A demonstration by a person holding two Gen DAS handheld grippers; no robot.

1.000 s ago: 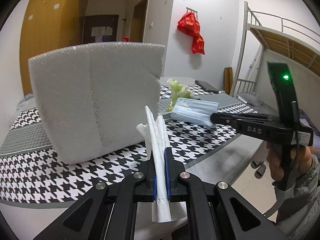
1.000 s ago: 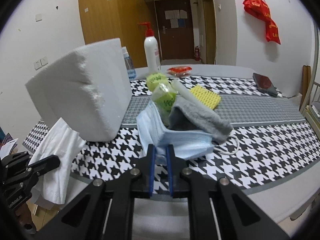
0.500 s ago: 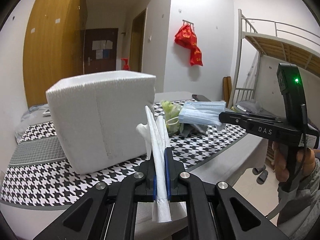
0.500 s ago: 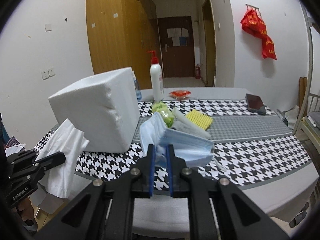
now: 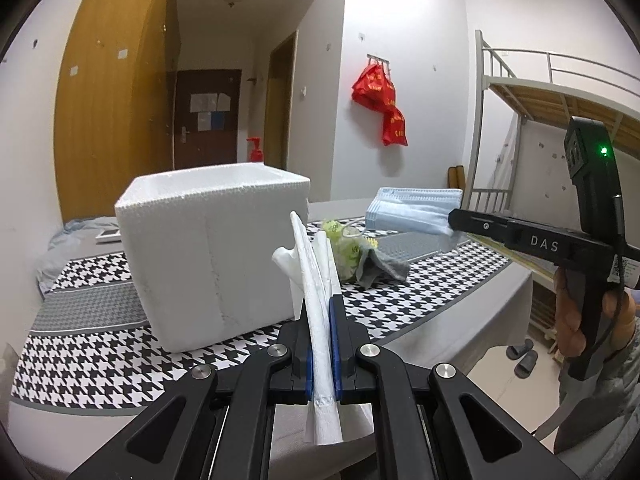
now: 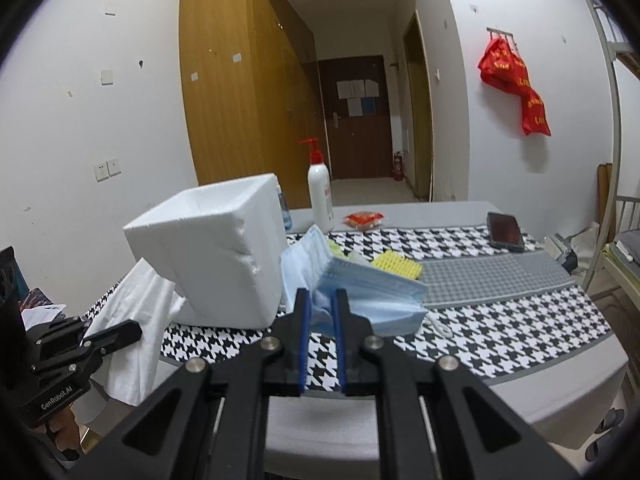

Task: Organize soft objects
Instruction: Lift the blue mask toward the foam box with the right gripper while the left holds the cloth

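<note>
Above the table edge, we hold both loads clear: left gripper (image 5: 323, 320) clamps tissue (image 5: 316, 280), right gripper (image 6: 320, 312) pinches face masks (image 6: 360, 284), likely bound for foam box (image 6: 216, 256).

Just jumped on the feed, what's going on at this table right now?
A person is sorting soft things with two handheld grippers. The left gripper is shut on a white tissue, and the right gripper is shut on a blue face mask. Both are held up in the air near the open foam box on the checked tablecloth. A grey cloth, a green packet and a yellow sponge lie on the table beside the box.
</note>
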